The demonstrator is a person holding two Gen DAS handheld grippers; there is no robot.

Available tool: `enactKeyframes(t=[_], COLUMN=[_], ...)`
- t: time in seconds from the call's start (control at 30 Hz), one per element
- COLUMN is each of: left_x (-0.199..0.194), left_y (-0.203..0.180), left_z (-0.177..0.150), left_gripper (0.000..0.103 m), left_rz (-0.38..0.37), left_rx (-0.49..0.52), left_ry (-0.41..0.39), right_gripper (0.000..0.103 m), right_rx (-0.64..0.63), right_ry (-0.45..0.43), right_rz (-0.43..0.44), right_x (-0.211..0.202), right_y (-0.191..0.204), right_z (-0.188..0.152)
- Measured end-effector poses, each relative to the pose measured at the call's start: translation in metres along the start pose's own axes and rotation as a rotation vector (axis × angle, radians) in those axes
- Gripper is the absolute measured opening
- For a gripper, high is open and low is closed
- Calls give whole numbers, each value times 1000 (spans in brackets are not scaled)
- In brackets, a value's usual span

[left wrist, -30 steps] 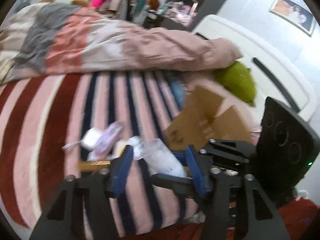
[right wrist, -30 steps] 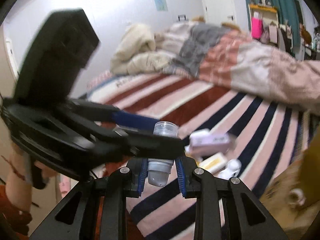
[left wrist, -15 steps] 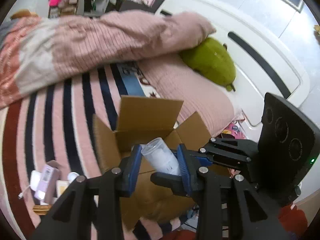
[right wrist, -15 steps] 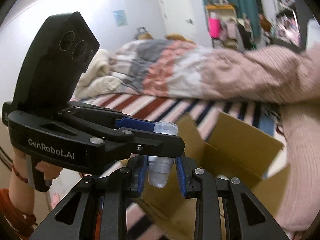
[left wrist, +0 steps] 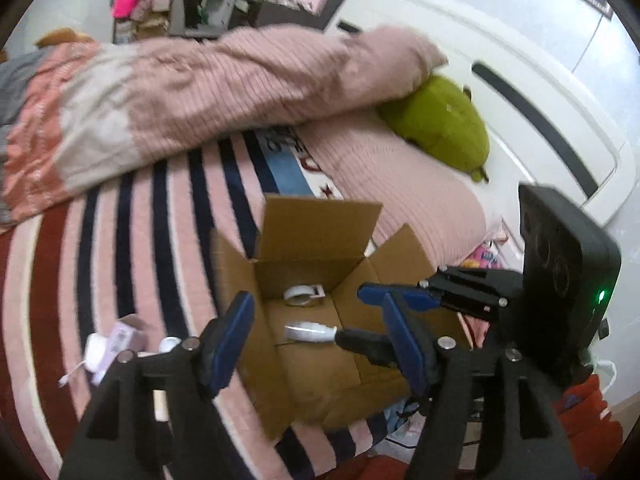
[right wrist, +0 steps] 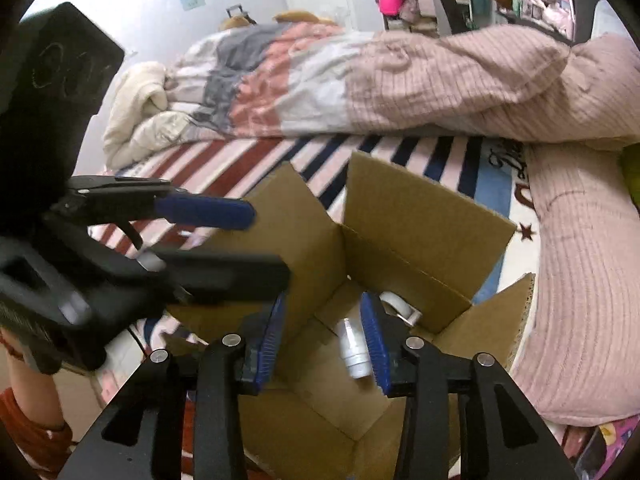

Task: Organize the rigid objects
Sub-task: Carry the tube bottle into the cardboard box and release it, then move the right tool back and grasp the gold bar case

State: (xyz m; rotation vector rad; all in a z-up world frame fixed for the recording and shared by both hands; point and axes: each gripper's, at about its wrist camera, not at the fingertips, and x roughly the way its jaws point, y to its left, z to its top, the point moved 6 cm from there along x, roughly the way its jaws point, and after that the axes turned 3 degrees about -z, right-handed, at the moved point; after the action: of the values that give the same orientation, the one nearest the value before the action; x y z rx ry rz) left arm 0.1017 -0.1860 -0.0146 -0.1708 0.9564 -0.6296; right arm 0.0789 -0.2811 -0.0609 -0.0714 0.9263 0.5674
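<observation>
**A:** On the striped bed cover, what stands in the middle?

**B:** An open cardboard box, all four flaps up. Inside on its floor lies a clear plastic bottle on its side, and behind it, against the far wall, a white roll of tape.

**A:** Where are the grippers?

**B:** Both hang above the box. The left gripper has its blue-padded fingers spread wide with nothing between them. The right gripper also has its fingers apart and holds nothing; the bottle shows below, close to its right finger.

**A:** Anything outside the box?

**B:** To the left of the box, on the cover, a small cluster: a pale purple packet and a white item touching it. Farther back lie a pink quilt and a green plush toy by the white headboard.
</observation>
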Motion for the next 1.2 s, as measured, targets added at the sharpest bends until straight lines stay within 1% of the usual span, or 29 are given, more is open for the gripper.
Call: enactKeyframes(t=[0.07,0.17,0.2,0.27,0.37,0.43,0.47,0.53,0.57,0.63,0.77,0.83,0.87,0.9,0.97,1.0,1.03,1.1,1.2], left_x=[-25,-59,-69,-86,-98,-102,-103,-103,-103,-102,-96,-94,-93,-93,-92,-92,-93,-93,-95], left_y=[12,40,52,79,112,138,149,169,178,192,215,224,227,228,229,230,230,231,229], left_z=[-3,-17,-24,-43,-71,-91,-101,-118,-127,-139,-161,-169,-172,-173,-175,-175,-176,-174,-174], left_gripper=[68,70,73,75,75,75,75,75,75,75,75,75,75,75,75,75,75,75,75], left_rz=[44,120,156,233,288,318,334,371,396,424,423,418,413,407,403,406,409,409,403], left_rx=[-21,-65,-80,-118,-161,-193,-204,-220,-230,-246,-267,-282,-289,-295,-300,-299,-300,-306,-308], left_ry=[-44,-96,-111,-132,-144,-153,-153,-147,-148,-152,-145,-144,-145,-147,-148,-149,-149,-149,-156], right_gripper=[35,35,35,35,35,35,35,35,35,35,35,39,44,44,44,46,46,46,46], right_rx=[-48,-127,-160,-219,-292,-325,-350,-379,-386,-397,-433,-468,-478,-477,-454,-437,-434,-454,-469], right_ry=[-43,-83,-95,-102,-81,-54,-30,14,30,65,69,64,71,83,123,148,163,183,207], right_rz=[34,86,114,173,259,293,308,298,288,228,94,25,4,-8,11,55,90,167,232], right_x=[-10,-17,-17,-13,7,26,42,73,85,123,171,192,198,204,211,212,211,205,201], right_y=[21,59,75,108,154,179,193,212,216,221,212,206,202,199,195,196,198,208,219], right_z=[5,13,16,20,17,11,5,-4,-7,-11,-8,-6,-5,-4,-4,-7,-8,-13,-20])
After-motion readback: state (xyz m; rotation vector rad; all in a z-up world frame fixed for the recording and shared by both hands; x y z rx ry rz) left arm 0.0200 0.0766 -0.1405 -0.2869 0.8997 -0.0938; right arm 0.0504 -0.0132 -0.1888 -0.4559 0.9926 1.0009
